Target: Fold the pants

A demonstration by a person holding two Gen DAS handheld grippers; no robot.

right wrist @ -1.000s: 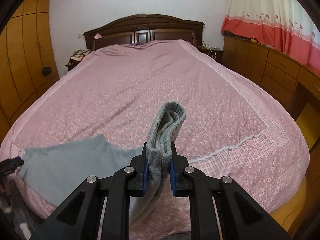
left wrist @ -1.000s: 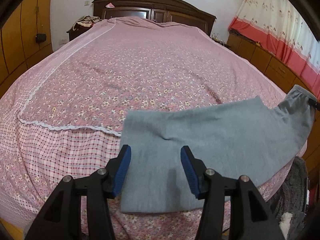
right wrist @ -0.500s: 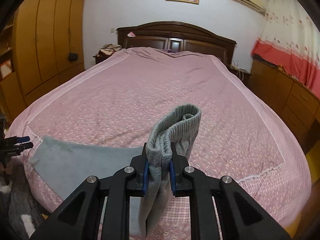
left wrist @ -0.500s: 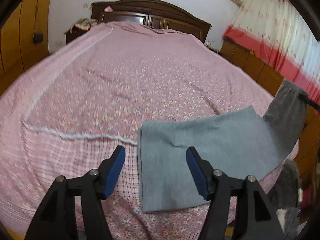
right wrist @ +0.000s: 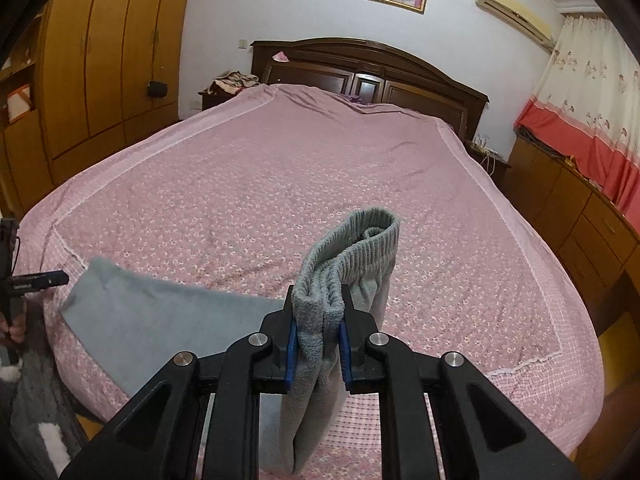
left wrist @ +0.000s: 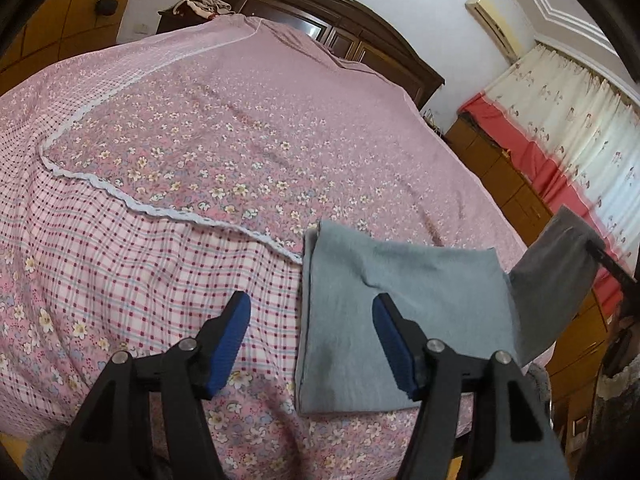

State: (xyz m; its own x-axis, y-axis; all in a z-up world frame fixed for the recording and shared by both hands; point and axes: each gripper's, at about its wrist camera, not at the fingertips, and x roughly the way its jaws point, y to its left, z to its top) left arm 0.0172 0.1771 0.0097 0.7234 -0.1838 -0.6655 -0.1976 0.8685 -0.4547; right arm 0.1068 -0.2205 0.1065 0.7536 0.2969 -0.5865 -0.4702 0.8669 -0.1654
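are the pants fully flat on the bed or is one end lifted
One end lifted: the right gripper pinches the waistband up, while the rest of the pants lies on the bed.

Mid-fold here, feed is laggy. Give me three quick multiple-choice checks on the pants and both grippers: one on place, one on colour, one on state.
1. Where does the flat part of the grey pants lie?
A. By the headboard
B. At the near foot edge of the bed
C. On the floor

2. What colour are the pads of the left gripper?
A. Blue
B. Red
C. White

3. What is the right gripper doing?
A. Open, empty
B. Shut on the bedspread
C. Shut on the pants' ribbed waistband

Answers:
1 B, the cloth lies over the checked border at the near edge.
2 A, both pads show blue.
3 C, the ribbed band bunches up between the closed jaws.
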